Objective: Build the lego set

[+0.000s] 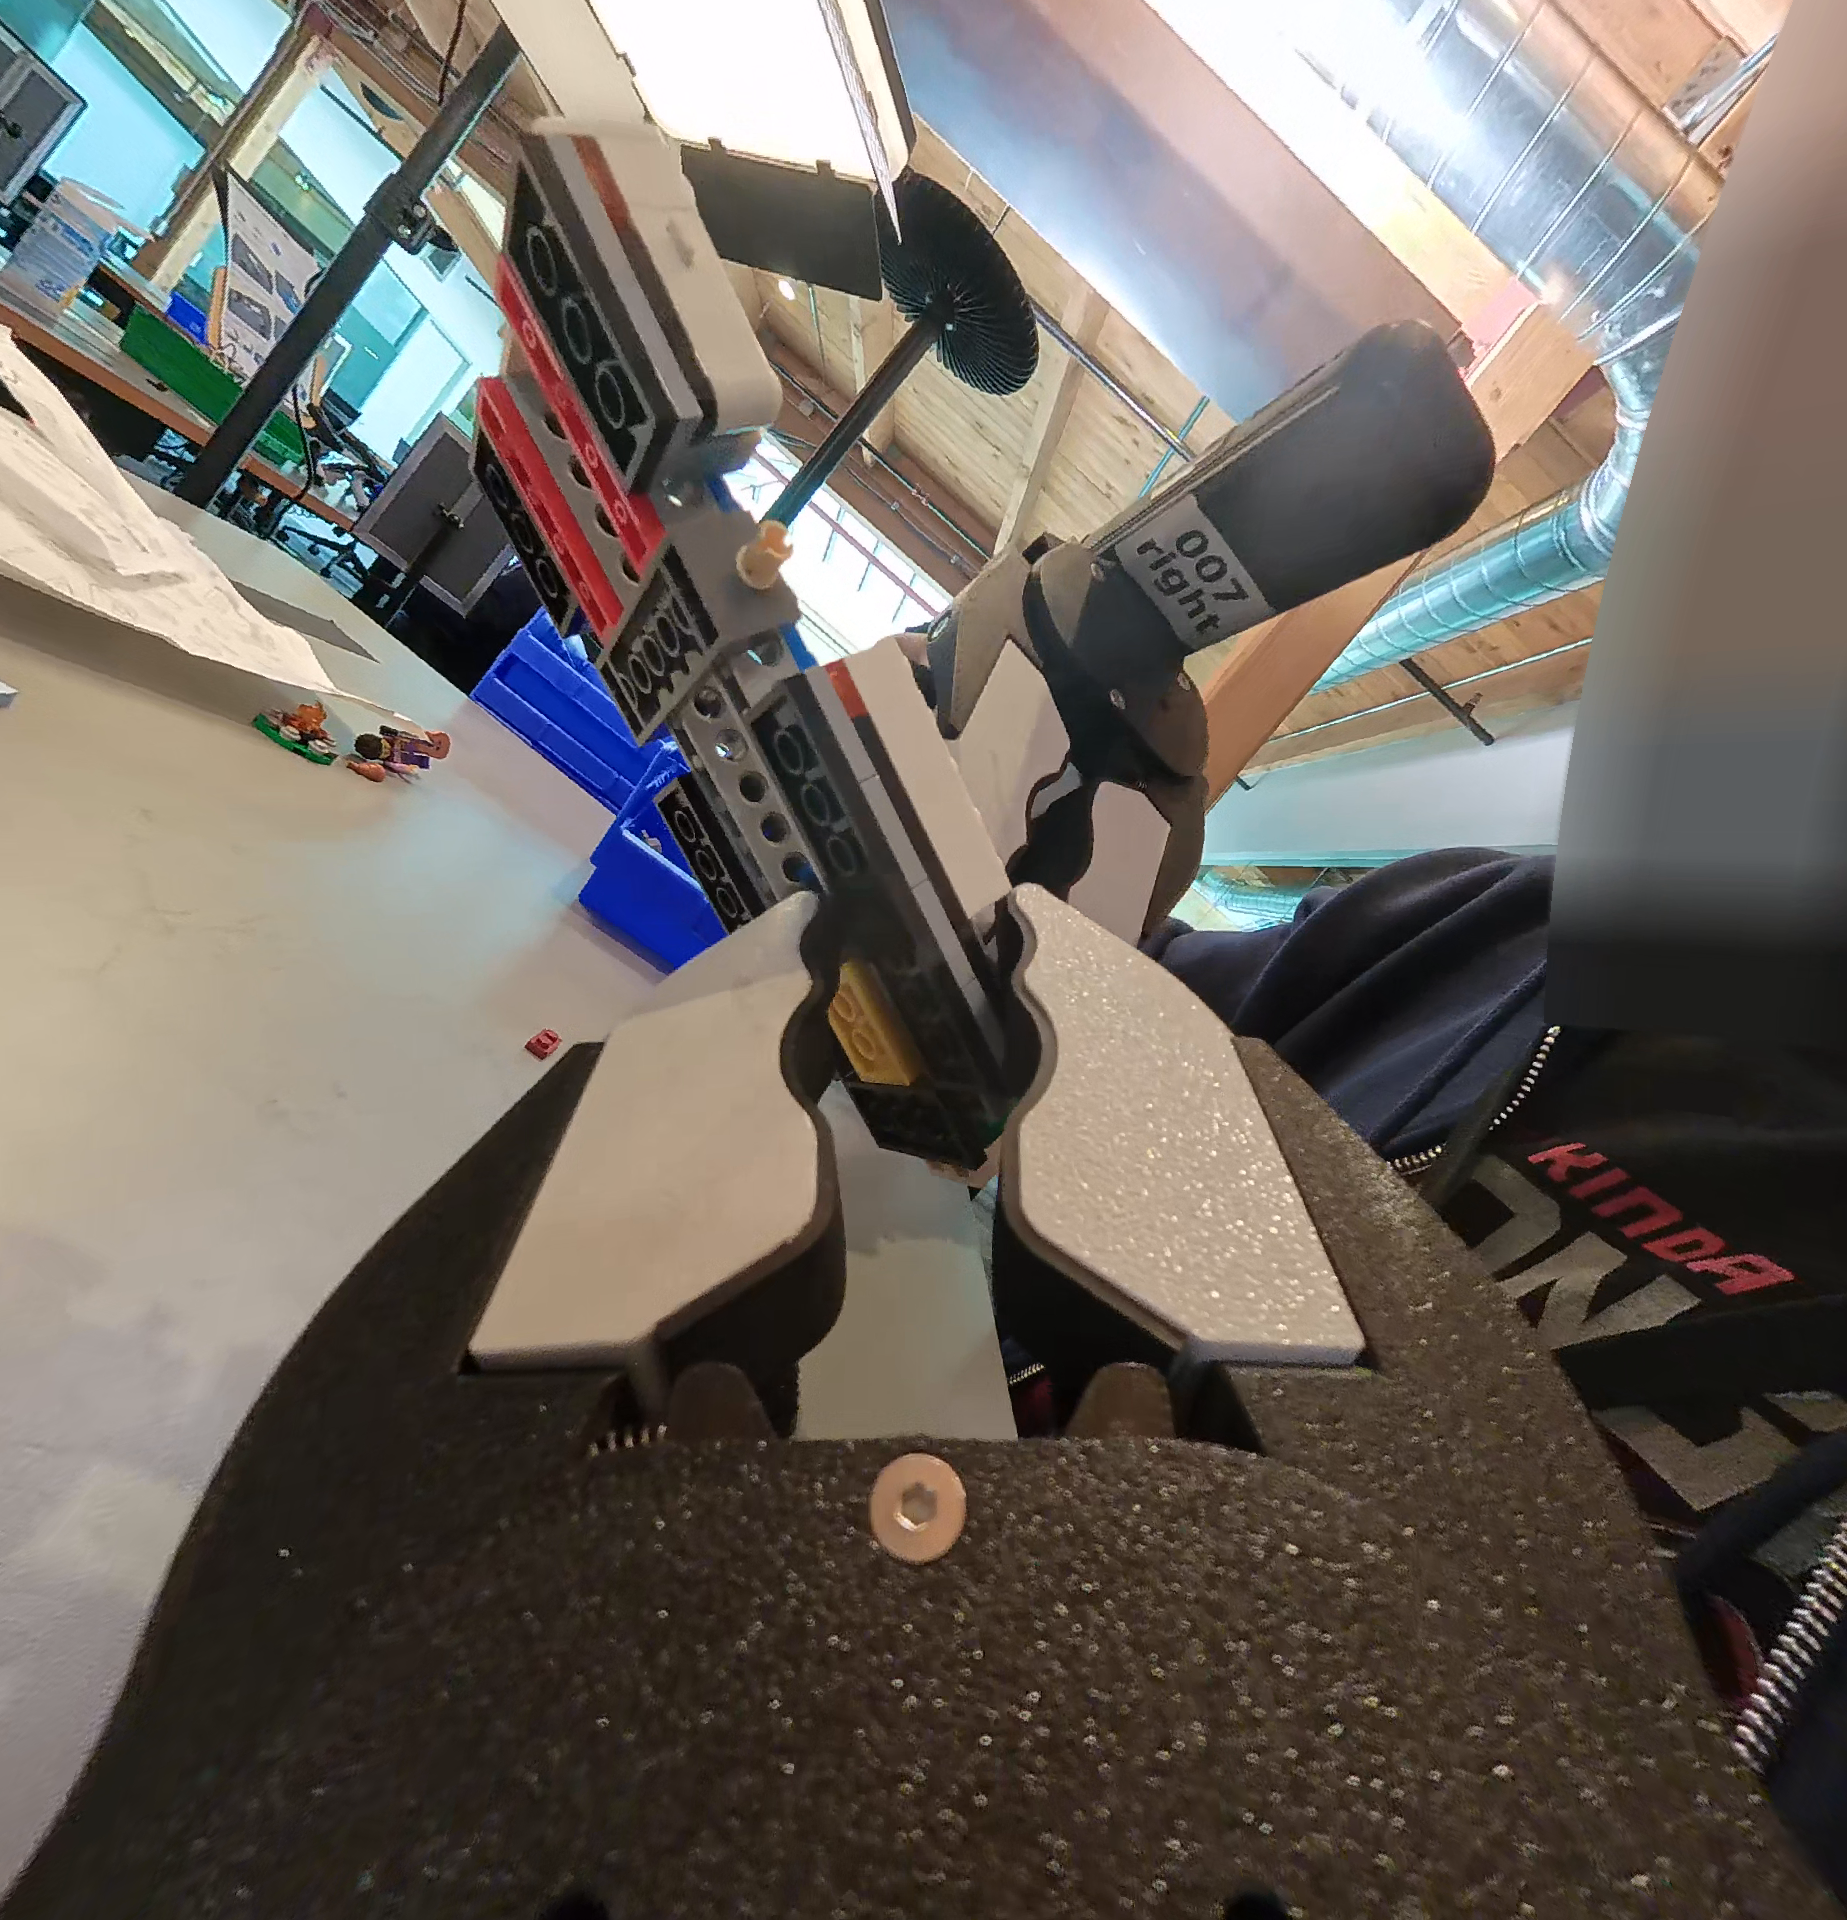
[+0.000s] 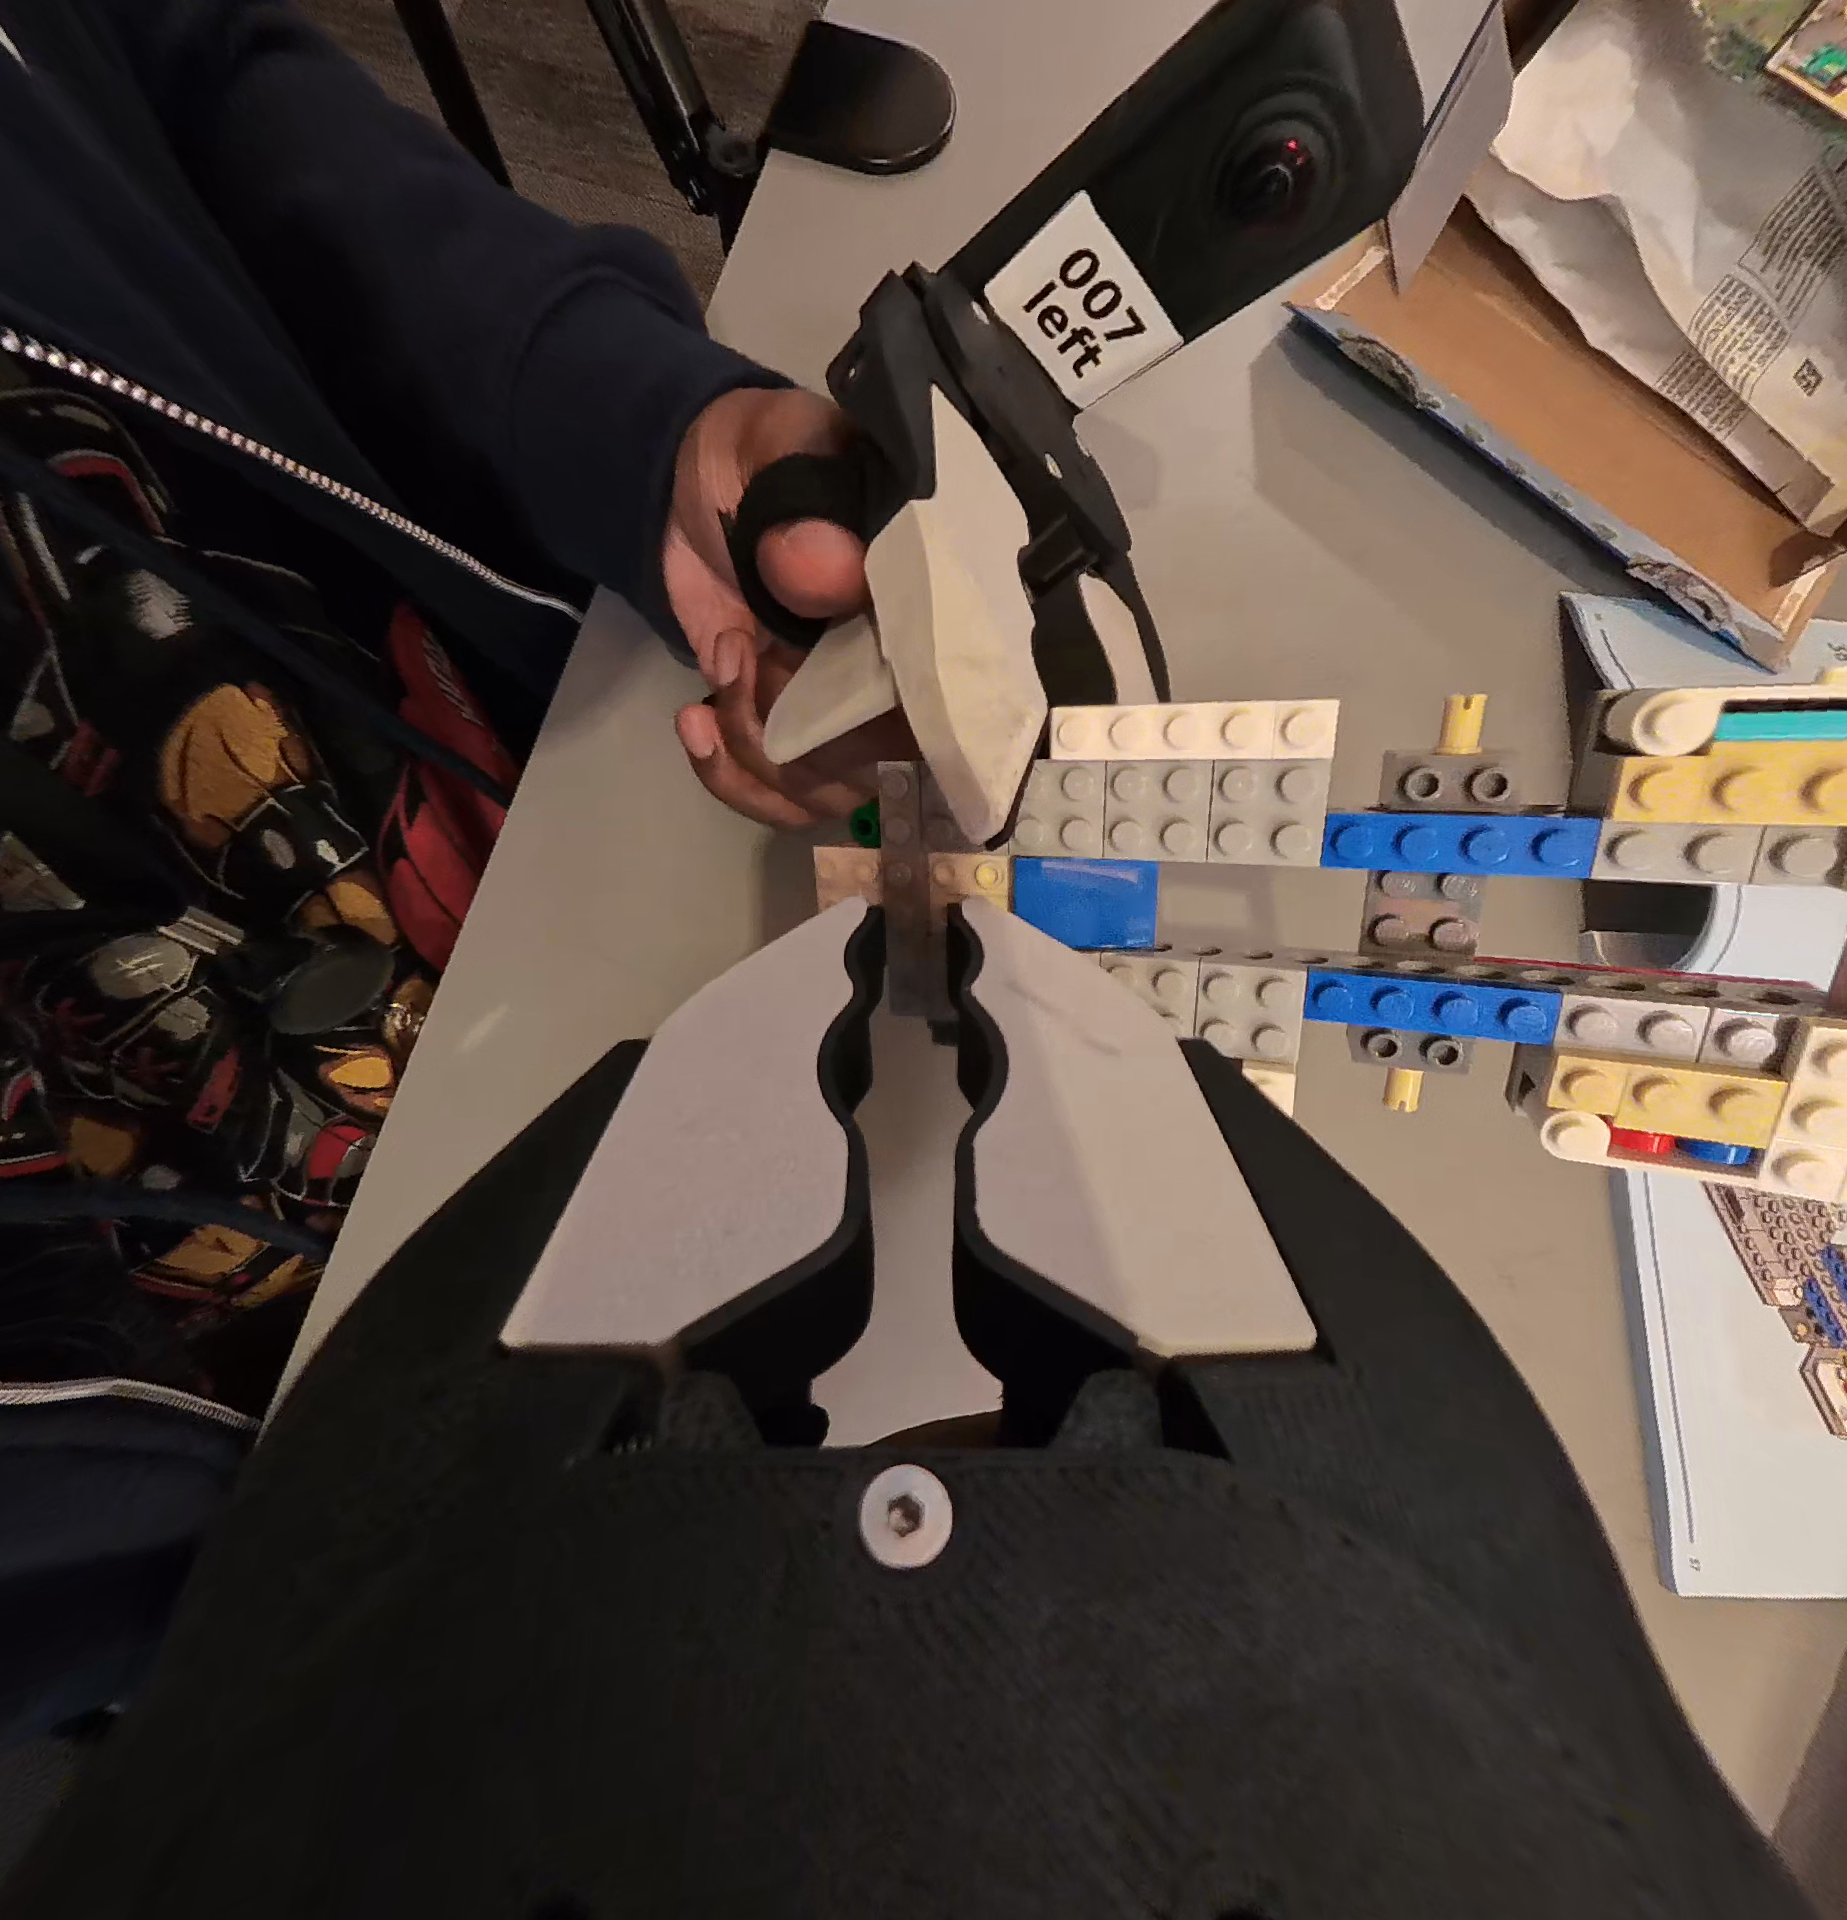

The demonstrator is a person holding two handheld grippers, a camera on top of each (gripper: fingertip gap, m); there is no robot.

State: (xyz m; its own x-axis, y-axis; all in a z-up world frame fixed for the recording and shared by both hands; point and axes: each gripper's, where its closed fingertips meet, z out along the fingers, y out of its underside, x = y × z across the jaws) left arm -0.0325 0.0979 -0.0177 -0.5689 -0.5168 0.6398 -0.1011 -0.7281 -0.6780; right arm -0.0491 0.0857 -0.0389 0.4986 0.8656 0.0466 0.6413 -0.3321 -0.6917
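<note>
Right wrist view: right gripper (image 2: 914, 920) nearly closed, pads pinching a thin dark grey plate (image 2: 903, 894) at the near end of a long brick model (image 2: 1189, 821), prob. to seat it. Left gripper (image 1: 914, 987) partly open, clamped across that same end, likely steadying it over the desk (image 2: 1314, 499). Farther: booklet (image 2: 1729, 1403), torn box (image 2: 1542, 416). White stickers on both cameras; wording skipped.
</note>
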